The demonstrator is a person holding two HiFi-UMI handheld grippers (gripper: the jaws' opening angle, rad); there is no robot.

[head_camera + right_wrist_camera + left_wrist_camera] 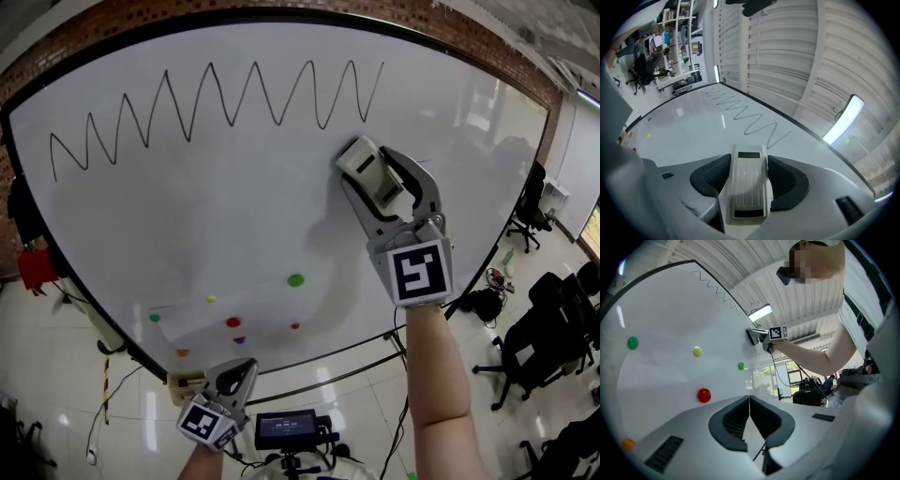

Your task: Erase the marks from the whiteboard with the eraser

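My right gripper point(380, 167) clamps eraser point(748, 183) just below zigzag's point(216, 103) right end on whiteboard point(234, 216); left gripper point(749, 406) closed, empty.

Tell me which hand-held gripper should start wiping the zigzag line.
Right. The right hand-held gripper grips the eraser just below the right end of the zigzag line. The left hand-held gripper is shut, empty, low by the bottom of the whiteboard.

Whiteboard point(234, 216): white face, dark frame.
Zigzag line point(232, 122): black, running across the upper board from 10 o'clock to 1 o'clock.
Green magnet point(295, 279): at 6 o'clock.
Yellow magnet point(211, 299): at 7 o'clock.
Red magnet point(232, 322): just below the yellow one.
Eraser point(370, 172): at 3 o'clock, just under the line's right end; contact unclear.
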